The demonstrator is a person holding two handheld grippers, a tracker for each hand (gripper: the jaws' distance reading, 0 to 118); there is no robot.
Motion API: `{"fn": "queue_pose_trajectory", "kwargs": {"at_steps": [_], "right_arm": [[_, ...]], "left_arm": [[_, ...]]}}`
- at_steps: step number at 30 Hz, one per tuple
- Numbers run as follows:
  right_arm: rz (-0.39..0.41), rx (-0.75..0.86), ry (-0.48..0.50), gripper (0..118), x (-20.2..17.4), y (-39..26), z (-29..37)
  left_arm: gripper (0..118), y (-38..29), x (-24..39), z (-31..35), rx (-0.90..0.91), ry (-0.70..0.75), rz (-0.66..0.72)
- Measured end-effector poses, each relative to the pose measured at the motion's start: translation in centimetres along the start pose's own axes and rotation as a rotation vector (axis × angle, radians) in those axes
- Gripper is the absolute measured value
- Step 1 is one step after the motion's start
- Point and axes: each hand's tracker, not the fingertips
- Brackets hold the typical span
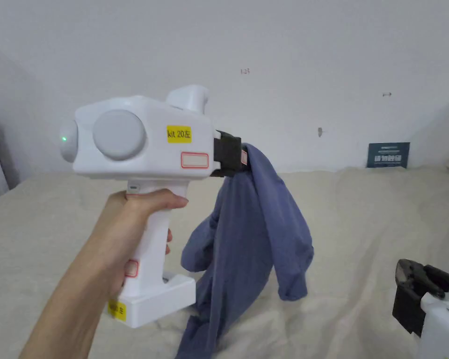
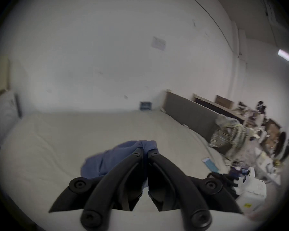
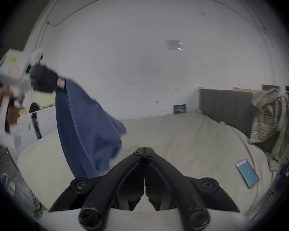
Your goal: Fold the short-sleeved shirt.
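A blue short-sleeved shirt (image 1: pixel 247 243) hangs in the air above the bed, pinched at its top by my left gripper (image 1: pixel 241 156), which is shut on it. Its lower end trails onto the beige sheet (image 1: pixel 359 224). In the left gripper view the jaws meet on a bunch of the blue shirt (image 2: pixel 107 159) at the left gripper's tips (image 2: pixel 145 153). The right gripper view has the shirt (image 3: pixel 85 126) hanging at the left under the left gripper (image 3: pixel 61 83). My right gripper (image 3: pixel 144 151) is shut with nothing in it, low at the right in the head view (image 1: pixel 408 285).
The bed meets a white wall with a small dark sign (image 1: pixel 388 154). A grey headboard (image 3: pixel 227 108) runs along the right side with striped clothes (image 3: pixel 270 116) draped over it. A teal phone-like object (image 3: pixel 247 175) lies on the sheet near the right edge.
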Motion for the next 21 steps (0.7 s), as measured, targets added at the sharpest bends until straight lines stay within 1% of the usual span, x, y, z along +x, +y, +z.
{"fn": "queue_pose_trajectory", "kwargs": {"at_steps": [1,2,4,6,7,9,12,16,18,19,21], "right_arm": [[-0.023,0.000,-0.024,0,1.2,0.1,0.3],[-0.041,-0.005,-0.048,0,2.4,0.0,0.5],[-0.054,-0.035,-0.081,0,4.2,-0.2,0.8],[-0.049,-0.067,-0.104,0,5.7,-0.7,0.7],[-0.042,-0.091,-0.115,0,6.2,-1.0,0.6],[-0.022,-0.134,-0.115,0,6.8,-1.6,0.4],[0.009,-0.163,-0.110,0,7.2,-2.4,0.0],[-0.036,-0.196,-0.078,0,7.6,-3.3,-1.2],[-0.046,-0.193,-0.074,0,7.6,-3.5,-1.5],[-0.049,-0.193,-0.066,0,7.6,-3.6,-1.6],[-0.049,-0.195,-0.053,0,7.5,-3.6,-1.8]], "left_arm": [[4,-1.5,0.7,-2.2,-0.024,-0.057,0.024],[4,-3.2,1.5,-4.6,-0.070,-0.083,0.034],[4,-7.1,2.9,-9.1,-0.172,-0.074,0.045],[4,-11.6,4.0,-13.3,-0.283,-0.115,0.082],[4,-14.2,4.8,-15.3,-0.350,-0.144,0.121],[4,-18.2,5.4,-18.0,-0.441,-0.209,0.172],[4,-21.7,5.9,-19.2,-0.472,-0.191,0.188],[4,-22.9,5.9,-19.2,-0.483,-0.159,0.192],[4,-22.6,5.8,-18.9,-0.473,-0.129,0.167],[4,-22.2,6.6,-18.4,-0.467,-0.121,0.143],[5,-21.6,6.6,-18.0,-0.453,-0.119,0.141]]}}
